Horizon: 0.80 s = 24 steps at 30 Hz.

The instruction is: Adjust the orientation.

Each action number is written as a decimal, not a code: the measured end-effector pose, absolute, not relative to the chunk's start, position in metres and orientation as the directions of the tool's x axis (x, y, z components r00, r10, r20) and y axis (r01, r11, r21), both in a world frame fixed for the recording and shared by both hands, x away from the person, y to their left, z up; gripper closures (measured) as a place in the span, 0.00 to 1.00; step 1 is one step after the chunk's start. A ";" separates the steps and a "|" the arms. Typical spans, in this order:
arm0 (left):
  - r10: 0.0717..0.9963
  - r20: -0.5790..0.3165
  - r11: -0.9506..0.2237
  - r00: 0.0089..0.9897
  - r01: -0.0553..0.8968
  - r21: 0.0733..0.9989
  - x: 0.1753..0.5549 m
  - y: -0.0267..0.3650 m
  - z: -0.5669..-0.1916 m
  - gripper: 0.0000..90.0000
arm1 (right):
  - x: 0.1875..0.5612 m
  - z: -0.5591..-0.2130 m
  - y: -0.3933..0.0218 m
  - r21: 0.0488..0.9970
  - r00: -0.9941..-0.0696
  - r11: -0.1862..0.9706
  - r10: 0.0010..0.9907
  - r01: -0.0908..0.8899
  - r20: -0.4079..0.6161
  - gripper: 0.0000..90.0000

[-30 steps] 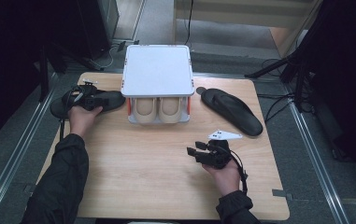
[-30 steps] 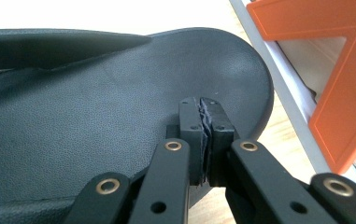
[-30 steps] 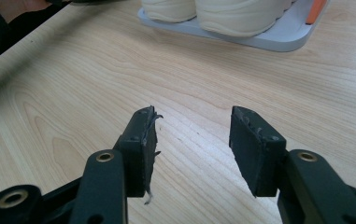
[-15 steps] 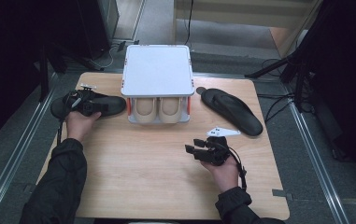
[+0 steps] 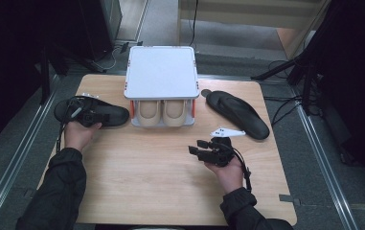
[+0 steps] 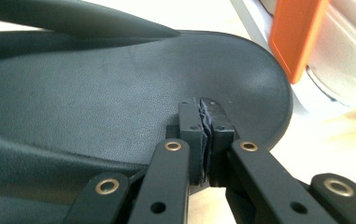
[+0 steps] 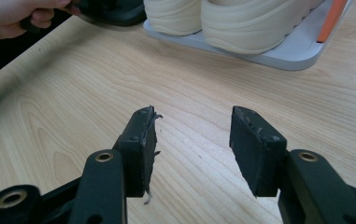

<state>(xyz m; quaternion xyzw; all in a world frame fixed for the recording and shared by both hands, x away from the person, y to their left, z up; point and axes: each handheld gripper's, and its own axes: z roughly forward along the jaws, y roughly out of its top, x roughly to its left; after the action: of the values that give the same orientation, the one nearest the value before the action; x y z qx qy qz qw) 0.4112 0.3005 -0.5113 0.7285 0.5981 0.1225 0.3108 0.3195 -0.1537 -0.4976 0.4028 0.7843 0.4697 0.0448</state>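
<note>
A pale wooden surface (image 5: 161,177) is seen from above, with a person's two forearms in dark sleeves coming in from the near edge. At the far middle stands a white two-tier shoe rack with orange posts (image 5: 161,72), and a pair of cream rubber shoes (image 5: 163,111) sits on its lower shelf, toes toward the person.

The left hand-held gripper (image 5: 90,116) lies on a black leather sandal (image 5: 94,111) at the far left of the surface, just beside the rack's left post. The sandal's long axis runs left to right, one rounded end pointing toward the rack. In the left gripper view the two black jaws are drawn together, pads meeting on the near rim of the sandal's sole (image 6: 133,102); it looks clamped on that edge, though how much rim lies between the pads is hard to tell.

A second black sandal (image 5: 237,112) lies to the right of the rack, slanted, its near end angled out to the right. The right hand-held gripper (image 5: 200,152) rests low over bare wood, well apart from the left sandal and nearer to this second one, which lies beyond it and to its right. Its jaws stand wide apart with nothing between them. The right gripper view looks across the wood toward the cream shoes (image 7: 231,21).
</note>
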 end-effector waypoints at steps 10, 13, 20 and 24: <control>0.944 -0.186 -0.113 0.274 0.794 0.597 0.388 0.302 -0.511 0.98 | 0.327 -0.497 -0.150 0.759 -0.670 0.242 0.670 0.604 0.319 0.57; 0.938 -0.199 -0.113 0.282 0.795 0.596 0.381 0.304 -0.511 0.95 | 0.331 -0.496 -0.147 0.763 -0.677 0.243 0.663 0.599 0.320 0.57; 0.939 -0.199 -0.113 0.280 0.799 0.590 0.367 0.308 -0.511 0.96 | 0.335 -0.496 -0.142 0.765 -0.686 0.248 0.652 0.595 0.322 0.57; 0.939 -0.207 -0.105 0.275 0.801 0.589 0.361 0.311 -0.511 0.95 | 0.339 -0.496 -0.138 0.762 -0.692 0.253 0.643 0.596 0.328 0.57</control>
<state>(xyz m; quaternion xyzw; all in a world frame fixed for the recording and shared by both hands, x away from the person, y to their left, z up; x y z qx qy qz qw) 0.3613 0.3108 -0.5106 0.7350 0.5919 0.1103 0.3119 0.3386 -0.1380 -0.4956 0.3914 0.7911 0.4694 0.0250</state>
